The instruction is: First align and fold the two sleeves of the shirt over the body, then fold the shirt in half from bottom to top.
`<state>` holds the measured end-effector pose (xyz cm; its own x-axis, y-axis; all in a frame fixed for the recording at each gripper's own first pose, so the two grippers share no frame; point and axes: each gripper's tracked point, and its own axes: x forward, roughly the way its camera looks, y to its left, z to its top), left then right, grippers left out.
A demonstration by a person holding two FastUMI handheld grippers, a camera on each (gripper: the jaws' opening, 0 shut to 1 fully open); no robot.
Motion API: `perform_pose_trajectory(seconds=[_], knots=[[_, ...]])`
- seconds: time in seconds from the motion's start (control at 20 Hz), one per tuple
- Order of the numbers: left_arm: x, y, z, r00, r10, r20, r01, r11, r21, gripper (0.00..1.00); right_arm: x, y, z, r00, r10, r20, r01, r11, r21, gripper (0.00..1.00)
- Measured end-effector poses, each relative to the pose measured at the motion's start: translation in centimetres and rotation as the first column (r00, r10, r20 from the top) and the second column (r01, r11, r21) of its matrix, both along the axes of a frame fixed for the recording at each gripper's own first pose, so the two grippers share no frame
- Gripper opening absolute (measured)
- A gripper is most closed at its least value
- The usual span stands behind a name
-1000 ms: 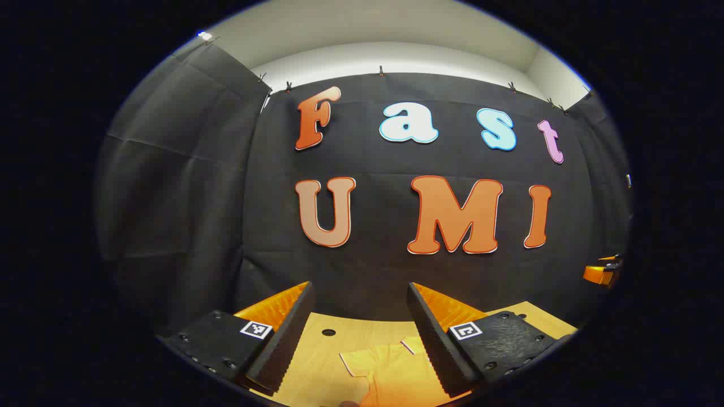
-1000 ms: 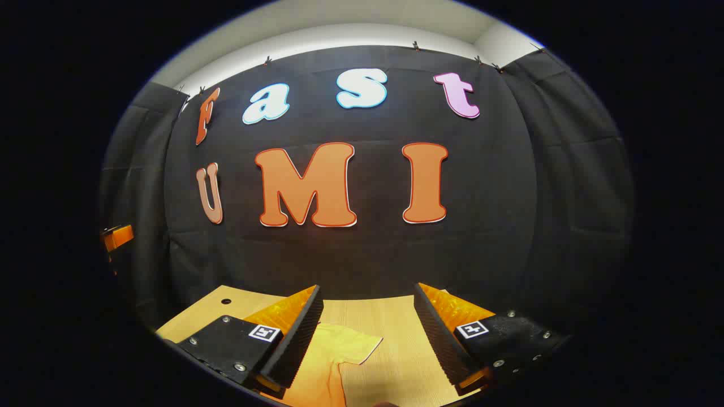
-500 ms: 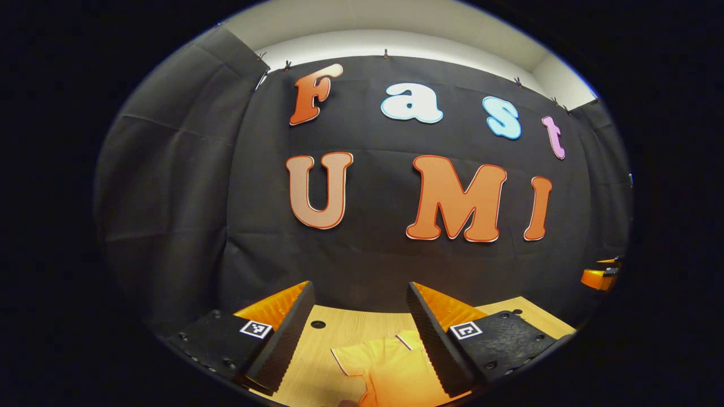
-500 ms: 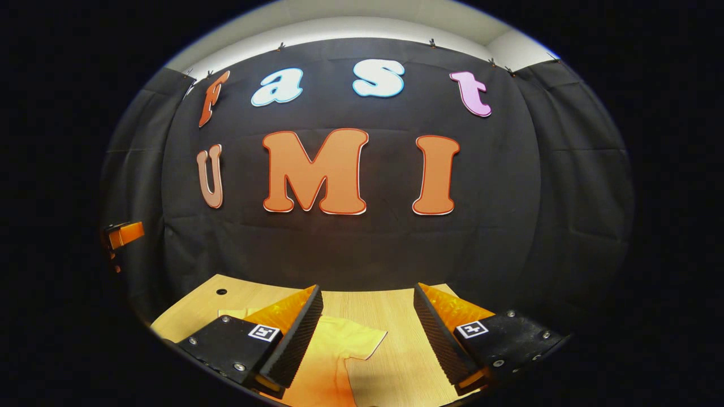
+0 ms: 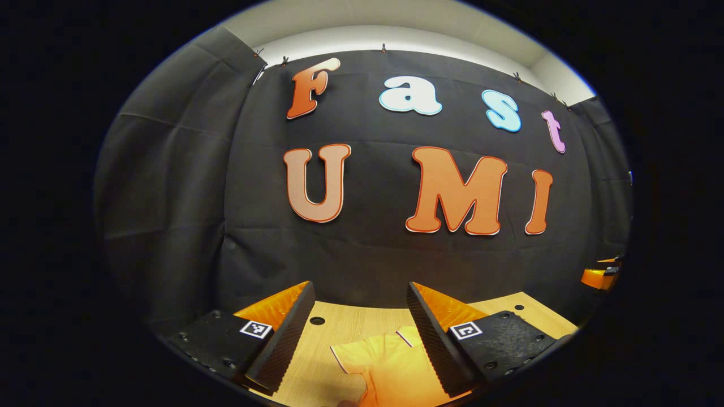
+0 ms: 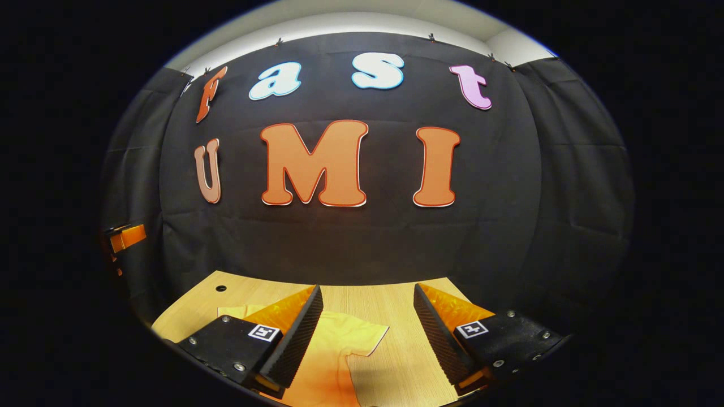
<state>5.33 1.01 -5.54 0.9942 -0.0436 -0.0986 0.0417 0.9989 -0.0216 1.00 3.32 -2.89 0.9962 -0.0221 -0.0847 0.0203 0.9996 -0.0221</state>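
In the left gripper view my left gripper (image 5: 359, 333) hangs spread and empty above the table (image 5: 334, 330); the shirt (image 5: 384, 367) lies flat below, one sleeve (image 5: 353, 357) out left. In the right gripper view my right gripper (image 6: 367, 333) gapes too, over the other sleeve (image 6: 362, 338). Thin, limp cloth, probably; I'd pinch each cuff edge.

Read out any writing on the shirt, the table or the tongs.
On the shirt: no print or words visible.
On the table: none, plain wood.
On the left tongs: a black-and-white square marker on each finger, a pattern, not words.
On the right tongs: similar square tags, no readable text.
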Motion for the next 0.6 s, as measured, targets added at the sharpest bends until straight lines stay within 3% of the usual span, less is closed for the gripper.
perform_pose_trajectory(seconds=[0.3,0.6], knots=[[0.6,-0.3,-0.9,1.000,0.008,-0.016,-0.008,1.000,-0.001,0.98,1.1,-0.5,-0.9,0.999,-0.014,-0.046,0.014,1.000,0.006,0.98],[1.4,0.8,-1.7,0.999,0.025,-0.029,-0.025,1.000,0.002,0.98,4.6,-1.0,-1.6,0.995,-0.032,-0.099,0.039,0.997,0.066,0.98]])
